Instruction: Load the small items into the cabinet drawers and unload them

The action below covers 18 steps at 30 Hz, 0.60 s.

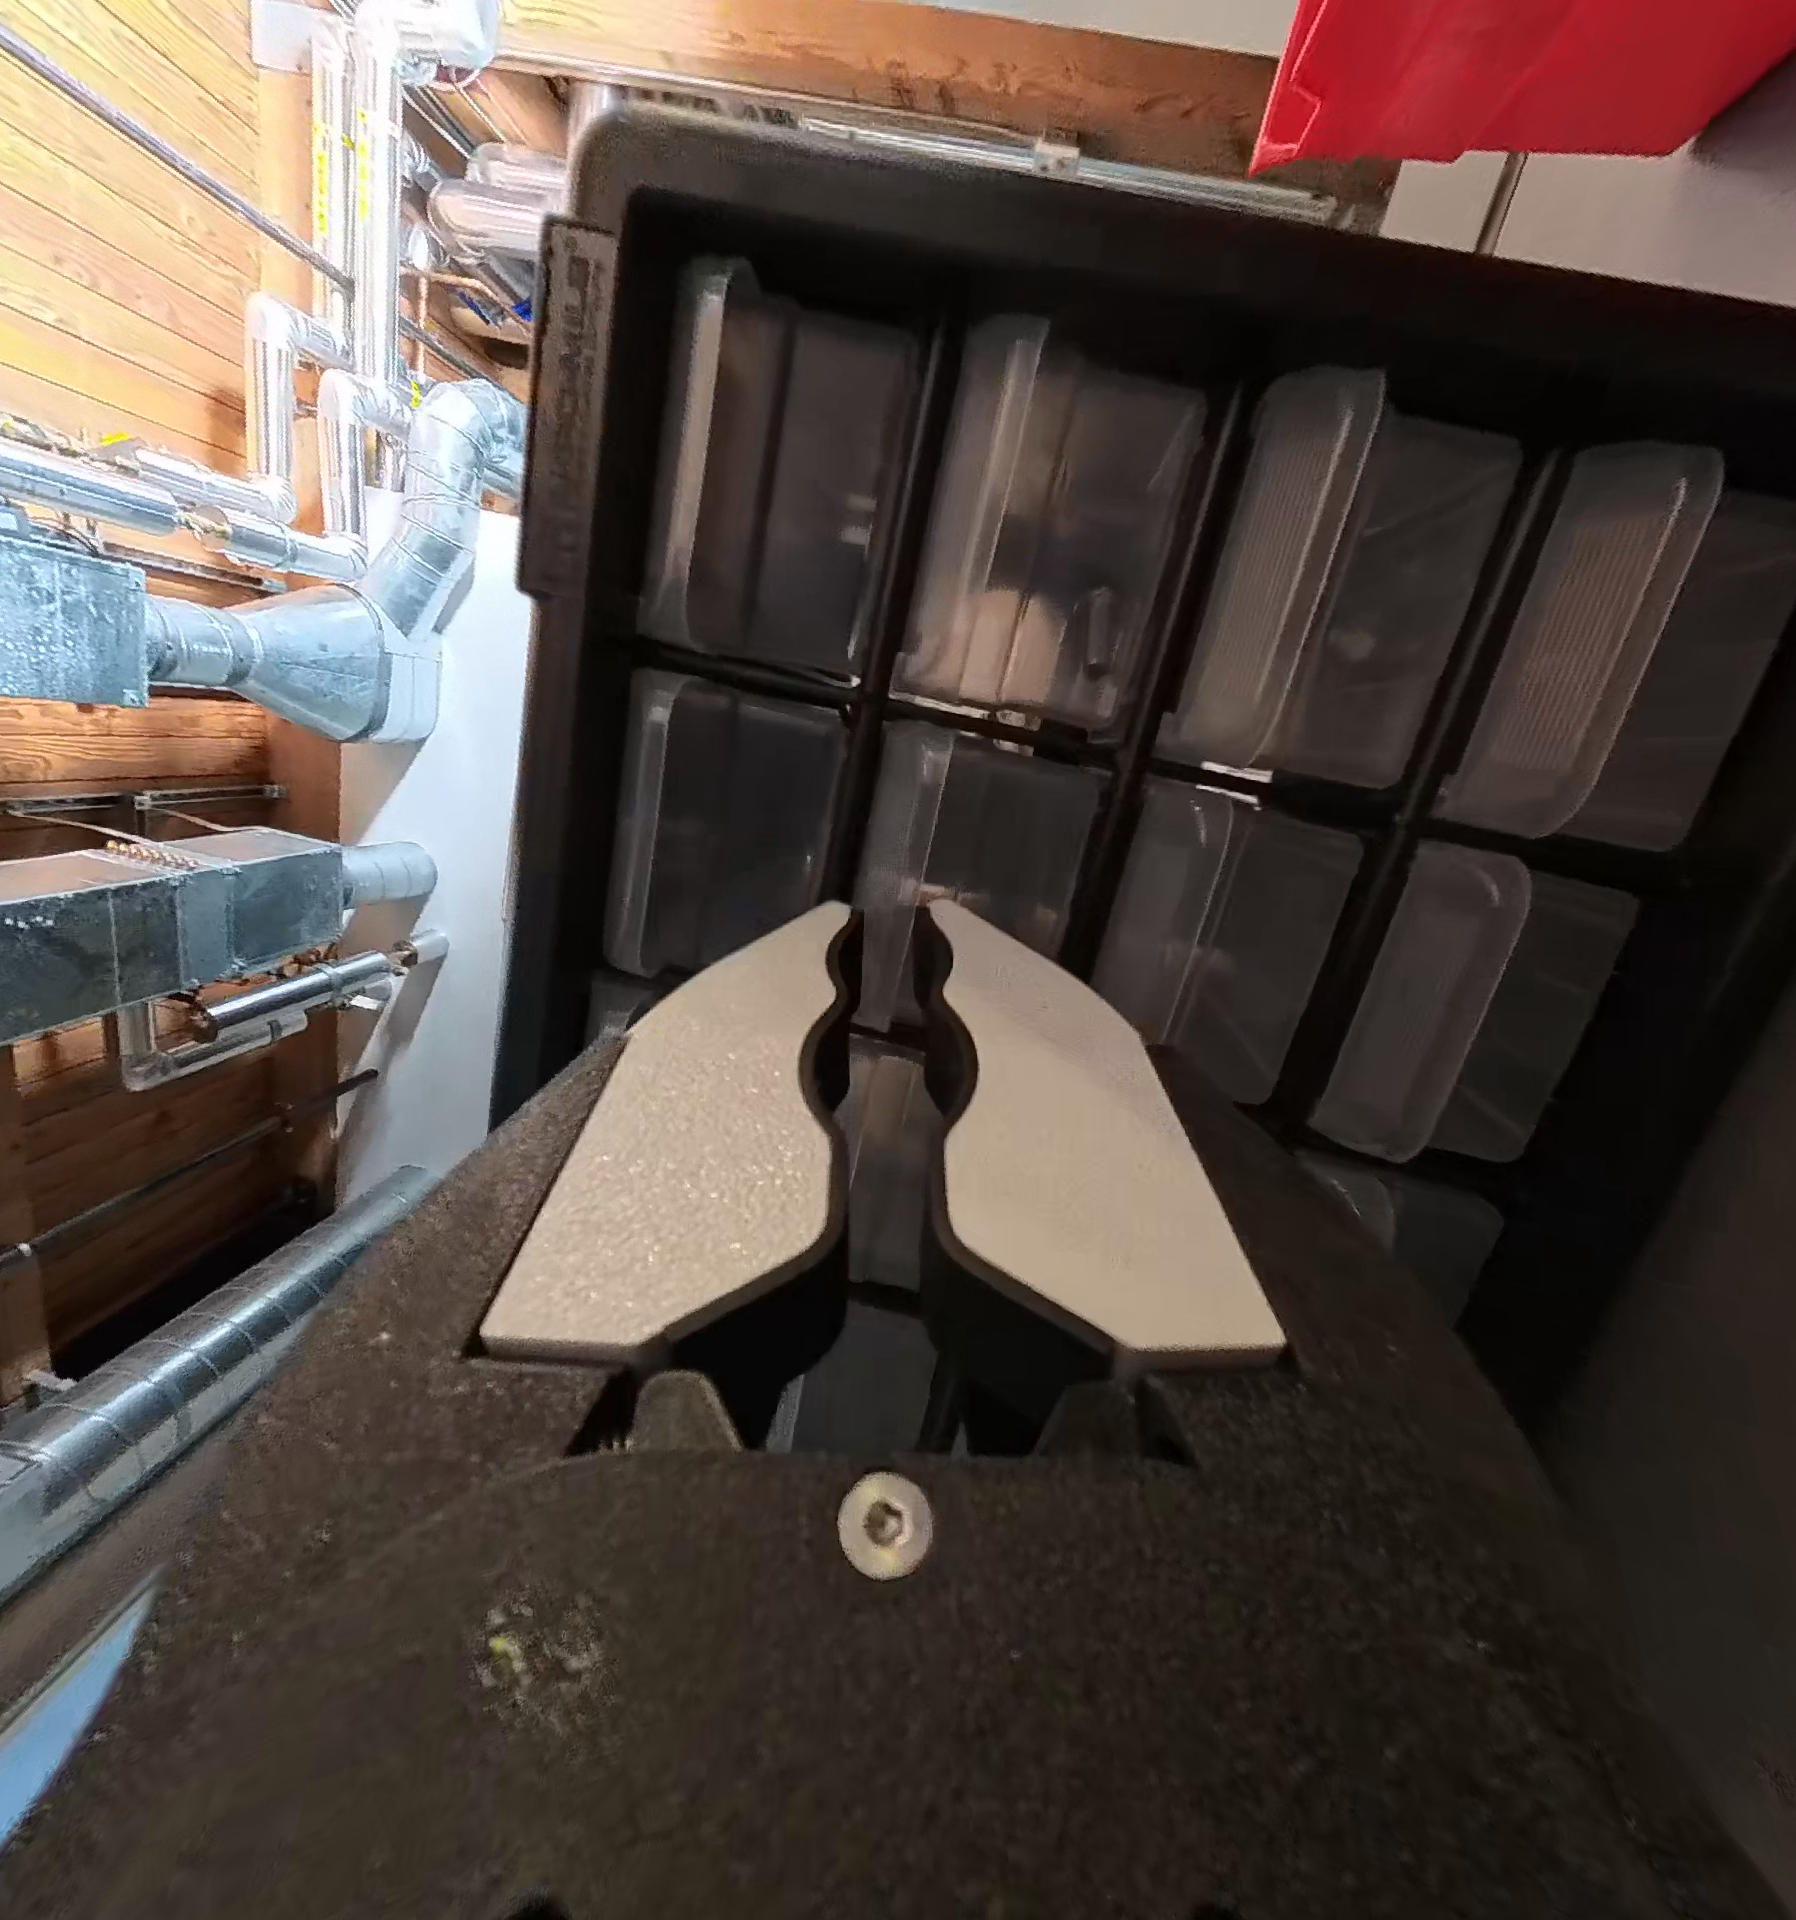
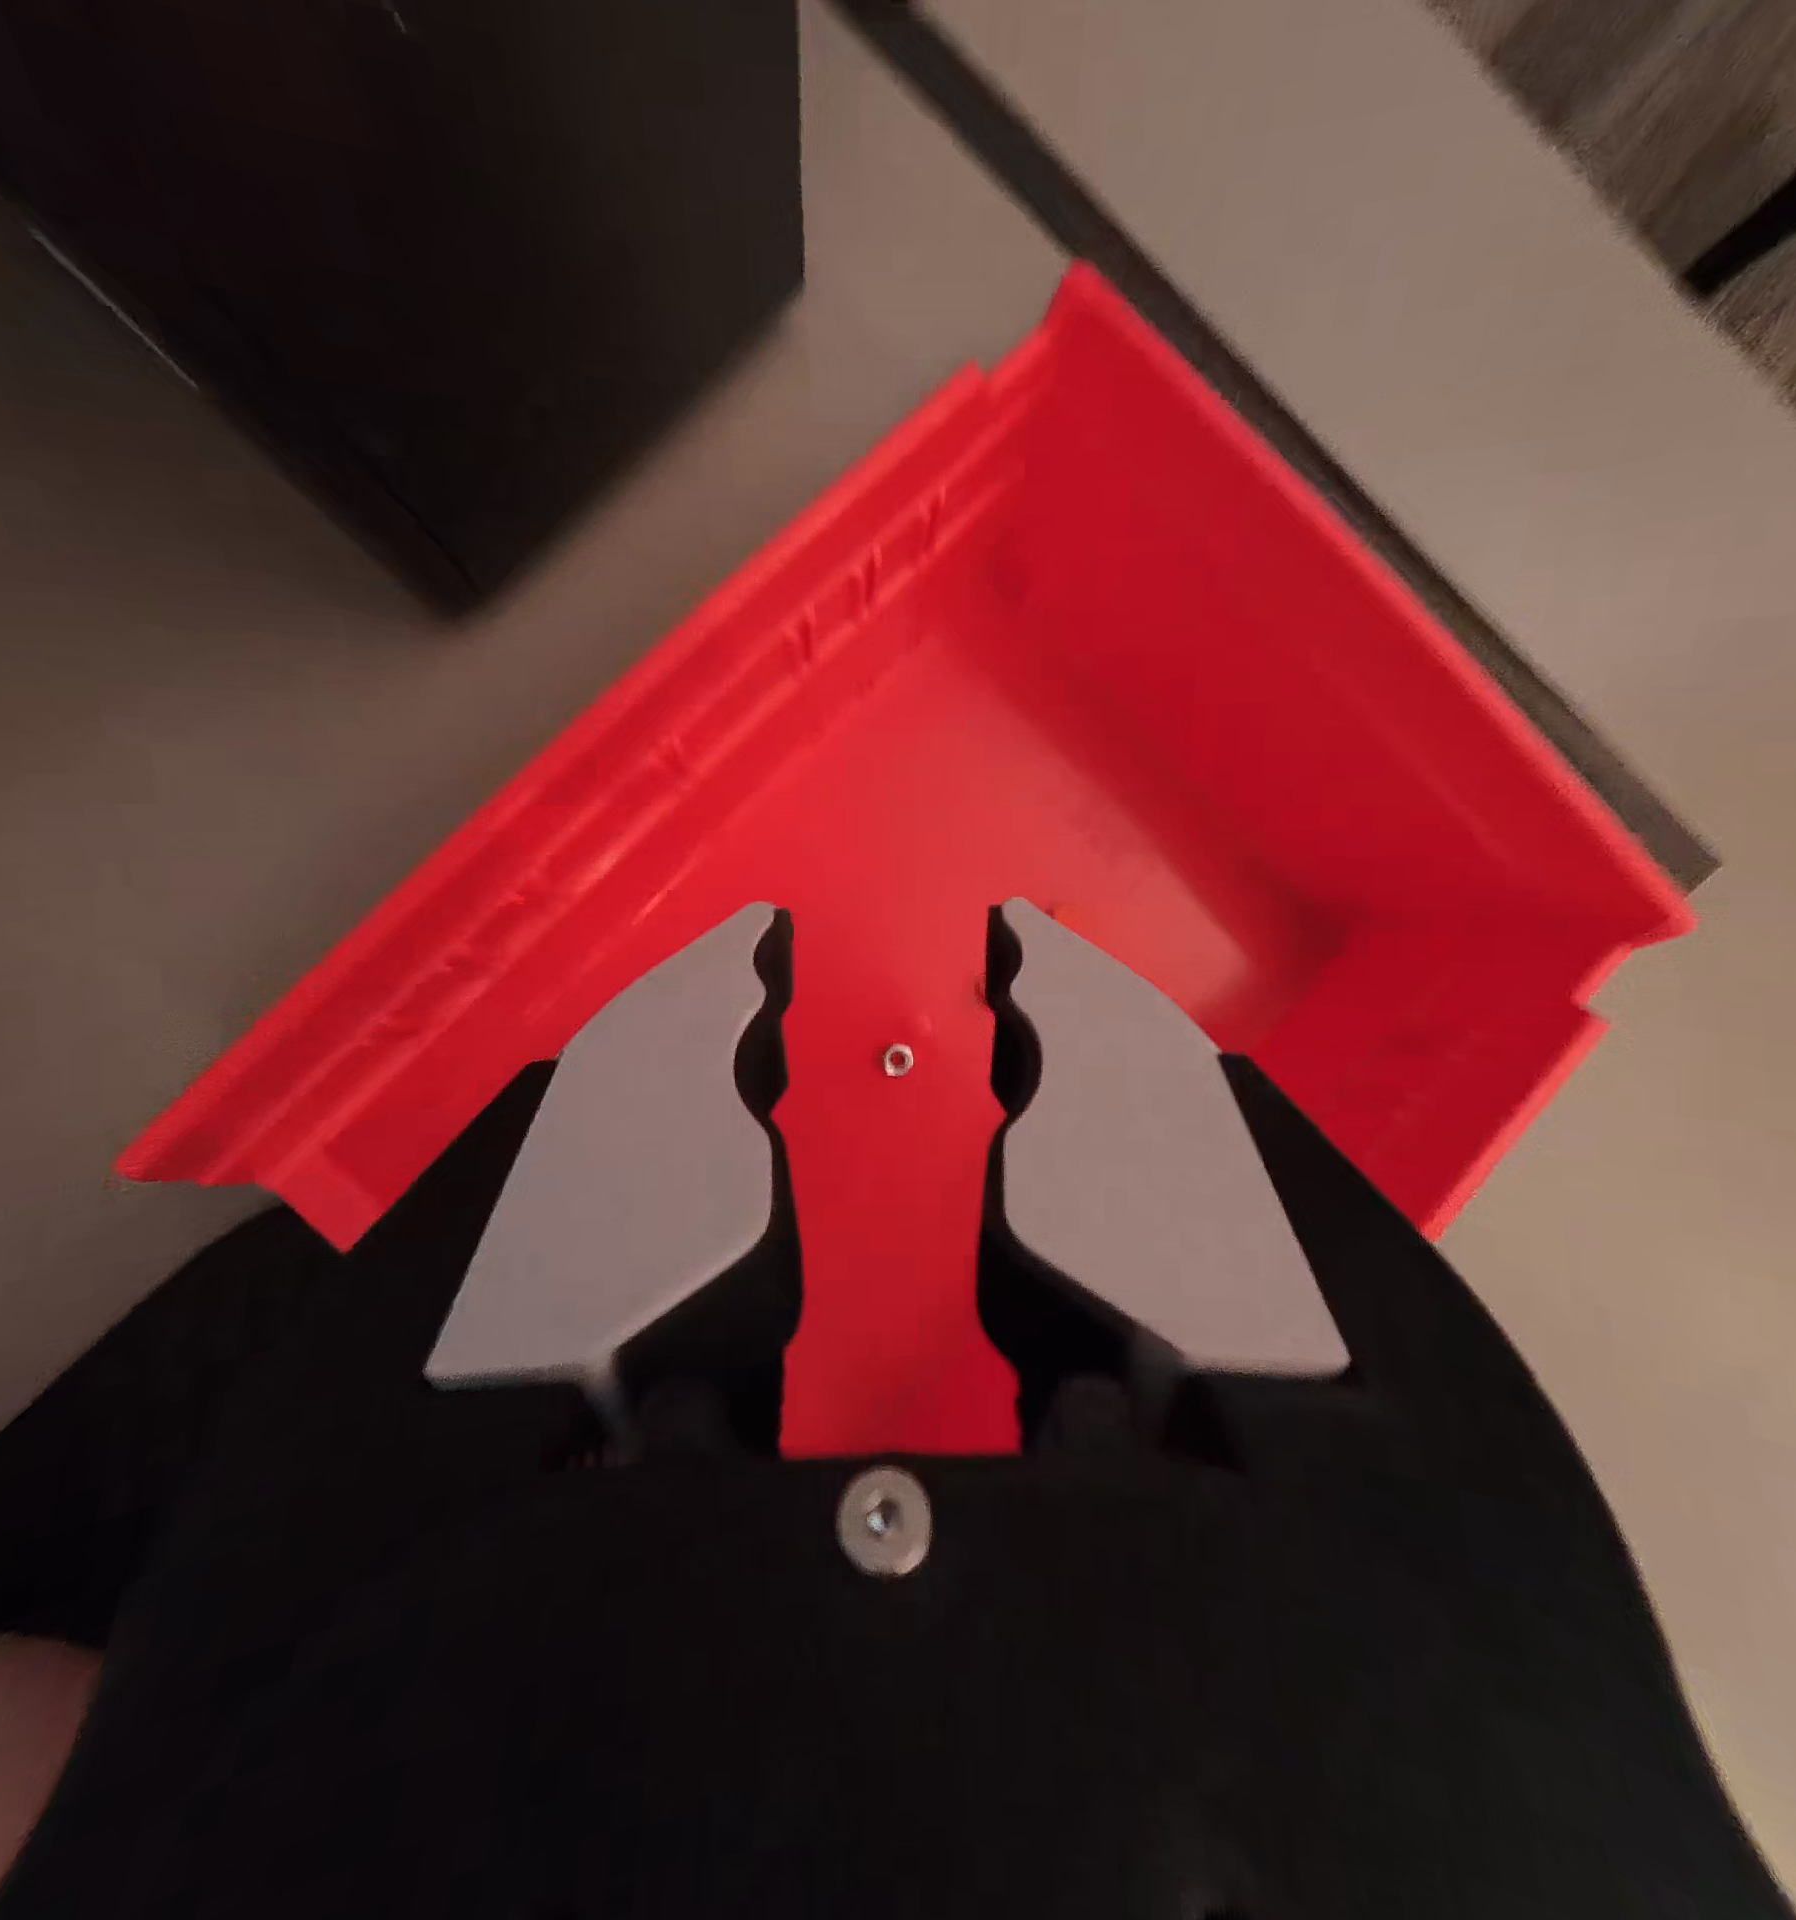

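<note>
A black small-parts cabinet [image 1: 582, 343] with several clear plastic drawers fills the left wrist view, which is rolled on its side. My left gripper [image 1: 891, 920] is closed around the clear handle tab [image 1: 904, 821] of one drawer [image 1: 1019, 842] near the cabinet's middle. In the right wrist view my right gripper [image 2: 889, 920] is open and empty, pointing down into a red bin [image 2: 1133, 644]. A small silver nut [image 2: 896, 1060] lies on the bin floor between the two fingers. The image is blurred.
The red bin also shows at the top right of the left wrist view [image 1: 1548, 73]. The black cabinet's side [image 2: 406, 260] stands next to the bin on a beige table [image 2: 146, 779]. The table's dark edge [image 2: 1341, 468] runs just past the bin. Wooden walls and metal ducts [image 1: 198, 623] lie beyond. Spacing between my two grippers at the tips: around 25 cm. The left gripper is farther from the small silver nut [image 2: 896, 1060], some 35 cm, than the right, some 12 cm.
</note>
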Motion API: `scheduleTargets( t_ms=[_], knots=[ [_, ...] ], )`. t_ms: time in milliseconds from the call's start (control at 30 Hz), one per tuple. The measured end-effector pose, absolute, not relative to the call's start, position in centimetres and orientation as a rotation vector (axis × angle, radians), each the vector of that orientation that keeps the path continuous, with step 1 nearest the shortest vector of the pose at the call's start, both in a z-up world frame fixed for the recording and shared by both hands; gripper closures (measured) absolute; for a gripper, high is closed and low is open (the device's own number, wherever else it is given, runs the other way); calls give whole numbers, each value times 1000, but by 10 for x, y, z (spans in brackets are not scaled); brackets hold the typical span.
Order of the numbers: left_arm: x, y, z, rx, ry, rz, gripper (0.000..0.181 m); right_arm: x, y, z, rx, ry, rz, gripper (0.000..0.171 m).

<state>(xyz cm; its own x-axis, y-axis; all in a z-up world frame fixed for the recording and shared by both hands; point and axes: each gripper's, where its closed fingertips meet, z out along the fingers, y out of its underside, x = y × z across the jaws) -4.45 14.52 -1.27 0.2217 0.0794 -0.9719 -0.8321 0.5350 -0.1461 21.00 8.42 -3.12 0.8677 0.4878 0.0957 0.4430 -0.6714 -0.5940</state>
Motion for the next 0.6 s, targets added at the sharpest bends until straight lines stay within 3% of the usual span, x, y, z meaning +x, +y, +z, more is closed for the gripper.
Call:
scheduleTargets(
  t_ms=[333,600],
  knots=[
    [-37,106,-17,-709,1178,670,171,194,77,10,-2172,-757,24,137],
    [-38,121,-24,-709,1214,794,174,196,70,7,-2157,-761,57,137]
  ],
)
